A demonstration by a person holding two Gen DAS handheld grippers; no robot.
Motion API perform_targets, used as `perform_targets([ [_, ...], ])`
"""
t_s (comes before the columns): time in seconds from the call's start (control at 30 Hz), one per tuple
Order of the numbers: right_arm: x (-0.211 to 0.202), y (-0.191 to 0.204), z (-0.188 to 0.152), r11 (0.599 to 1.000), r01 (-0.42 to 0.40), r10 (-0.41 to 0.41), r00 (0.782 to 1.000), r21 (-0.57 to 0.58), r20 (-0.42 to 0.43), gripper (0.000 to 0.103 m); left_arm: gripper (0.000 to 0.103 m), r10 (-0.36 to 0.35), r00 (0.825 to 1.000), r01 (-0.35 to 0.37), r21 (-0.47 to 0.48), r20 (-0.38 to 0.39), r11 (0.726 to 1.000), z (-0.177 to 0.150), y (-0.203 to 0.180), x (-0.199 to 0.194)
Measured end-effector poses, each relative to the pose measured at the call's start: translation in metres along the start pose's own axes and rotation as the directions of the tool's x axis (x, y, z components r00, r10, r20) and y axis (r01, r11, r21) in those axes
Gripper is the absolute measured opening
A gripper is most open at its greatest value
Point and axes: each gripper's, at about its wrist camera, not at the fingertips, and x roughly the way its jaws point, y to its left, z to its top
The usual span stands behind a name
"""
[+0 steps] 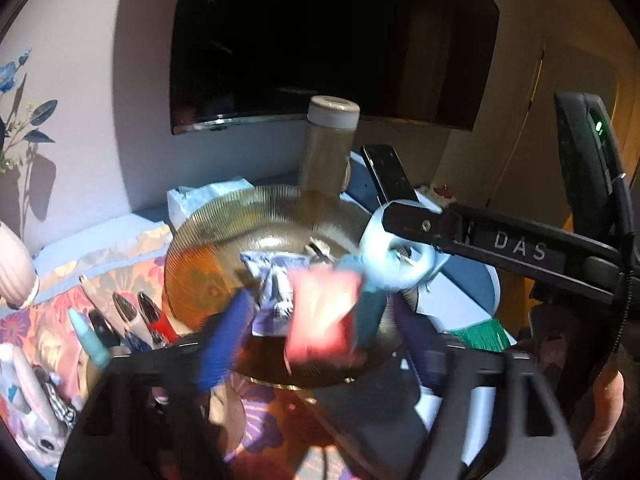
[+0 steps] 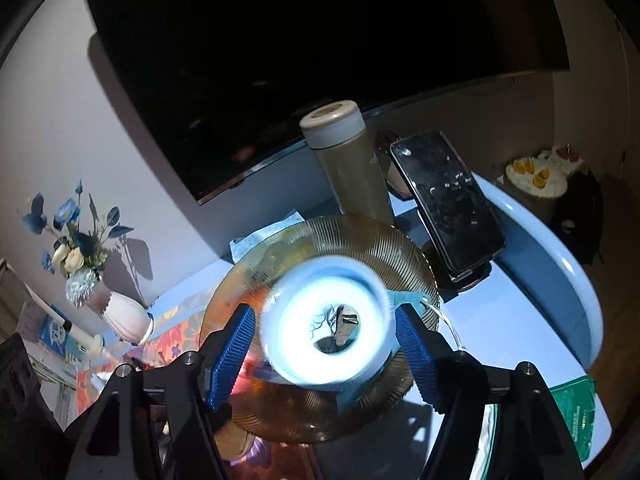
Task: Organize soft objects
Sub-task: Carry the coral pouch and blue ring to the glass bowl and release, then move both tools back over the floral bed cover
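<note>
Behind everything hangs a dark screen (image 2: 312,60) on a pale wall, and below it a blue table (image 2: 560,280) carries our landmark, the ribbed amber plate (image 2: 384,240). A bottle (image 2: 344,168) and a phone (image 2: 448,204) stand just past the plate's far rim.

Over the plate we see the left claw (image 1: 320,320) released, its blue pads well apart, with a pink packet (image 1: 324,312) blurred between them. No pad presses on it, so we judge it loose and dropping toward the plate's middle, beside a crumpled silver wrapper (image 1: 272,276) already there.

Our right claw (image 2: 328,344) straddles a pale blue ring (image 2: 328,320) above the plate's near half (it looks squashy). The ring fills the span between the pads (image 2: 234,352), yet it is blurred, and whether they truly pinch it we cannot tell.

Both pieces look light and soft. We would take the packet across its flat middle and the ring across its outer wall, gently.
</note>
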Motion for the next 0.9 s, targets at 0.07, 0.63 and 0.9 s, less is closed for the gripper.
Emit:
perform_targets([
  [0.07, -0.001, -0.006, 0.0, 1.0, -0.009, 0.009, 1.0, 0.025, -0.004, 0.07, 0.081, -0.001, 1.0, 0.001, 0.011, 0.02, 1.0, -0.001, 0.0, -0.006],
  [0.63, -0.068, 0.04, -0.086, 0.994, -0.033, 0.026, 0.997, -0.103, -0.071, 0.07, 0.081, 0.018, 0.993, -0.016, -0.021, 0.12, 1.0, -0.052, 0.014, -0.128],
  [0.9, -0.076, 0.122, -0.135, 0.941, -0.147, 0.108, 0.984, -0.304, -0.141, 0.07, 0.081, 0.179, 0.979, -0.158, -0.183, 0.102, 0.97, -0.099, 0.102, -0.184],
])
